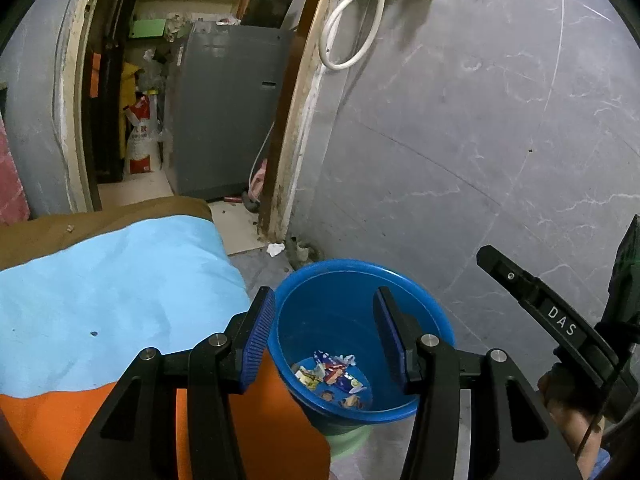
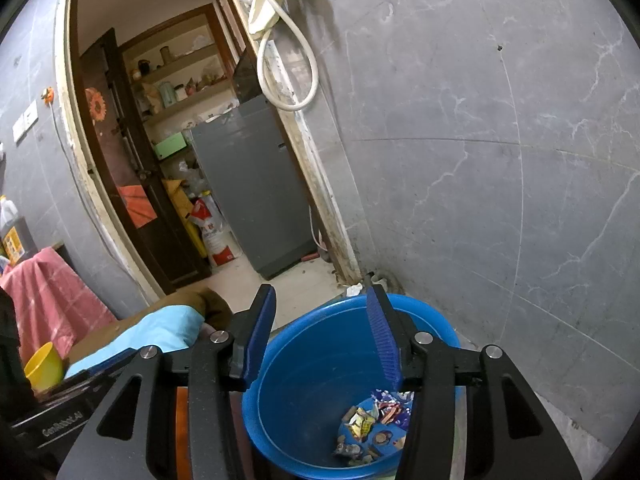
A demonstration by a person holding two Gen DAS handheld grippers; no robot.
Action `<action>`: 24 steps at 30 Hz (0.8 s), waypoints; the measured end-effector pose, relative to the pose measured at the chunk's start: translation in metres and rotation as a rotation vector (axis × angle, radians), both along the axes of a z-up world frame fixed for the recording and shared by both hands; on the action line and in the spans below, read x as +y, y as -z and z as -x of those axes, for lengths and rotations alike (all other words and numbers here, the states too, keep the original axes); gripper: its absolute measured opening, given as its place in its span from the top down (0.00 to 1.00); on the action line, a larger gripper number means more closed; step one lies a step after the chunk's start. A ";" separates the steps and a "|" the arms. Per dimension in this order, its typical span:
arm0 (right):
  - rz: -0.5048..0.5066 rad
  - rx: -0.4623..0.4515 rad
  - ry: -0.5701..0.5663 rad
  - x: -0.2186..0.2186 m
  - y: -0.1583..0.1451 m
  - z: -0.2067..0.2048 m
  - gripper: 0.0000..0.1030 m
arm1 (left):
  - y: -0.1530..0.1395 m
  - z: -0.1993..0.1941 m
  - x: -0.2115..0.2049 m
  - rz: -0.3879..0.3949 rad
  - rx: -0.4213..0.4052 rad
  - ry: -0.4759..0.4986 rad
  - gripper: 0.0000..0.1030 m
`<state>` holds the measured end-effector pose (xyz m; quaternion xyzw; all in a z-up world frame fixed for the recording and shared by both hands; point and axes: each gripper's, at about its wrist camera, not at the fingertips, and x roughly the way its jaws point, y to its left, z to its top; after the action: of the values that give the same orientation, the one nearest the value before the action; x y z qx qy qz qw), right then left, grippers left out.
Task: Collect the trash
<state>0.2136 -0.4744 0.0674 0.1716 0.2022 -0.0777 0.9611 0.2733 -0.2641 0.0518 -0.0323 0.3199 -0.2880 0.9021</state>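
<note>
A blue bucket (image 1: 332, 312) stands on the floor against the grey wall, with several crumpled snack wrappers (image 1: 332, 376) on its bottom. My left gripper (image 1: 324, 300) hovers over its mouth, open, nothing between the blue pads. In the right wrist view the same bucket (image 2: 312, 360) and wrappers (image 2: 376, 420) lie just below my right gripper (image 2: 320, 296), which is also open and holds nothing. One black finger of the right gripper (image 1: 520, 284) shows at the right edge of the left wrist view, with a hand behind it.
A light blue cloth (image 1: 120, 288) over orange and brown covers lies left of the bucket. A crumpled white paper (image 1: 275, 249) sits on the floor by the door frame. Beyond the doorway stands a grey appliance (image 2: 256, 184). A yellow cup (image 2: 44, 366) is at far left.
</note>
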 end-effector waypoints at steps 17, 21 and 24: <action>0.053 -0.021 -0.025 0.020 -0.010 0.002 0.49 | -0.024 0.022 0.037 -0.018 -0.072 -0.069 0.50; 0.068 -0.030 -0.022 0.024 -0.010 0.006 0.47 | -0.031 0.033 0.051 -0.012 -0.097 -0.092 0.44; 0.089 -0.046 -0.014 0.030 -0.013 0.013 0.34 | -0.036 0.044 0.062 -0.013 -0.121 -0.113 0.33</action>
<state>0.2003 -0.4443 0.0801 0.1288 0.1774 -0.0760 0.9727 0.2293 -0.2021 0.0873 -0.0272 0.2643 -0.2358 0.9348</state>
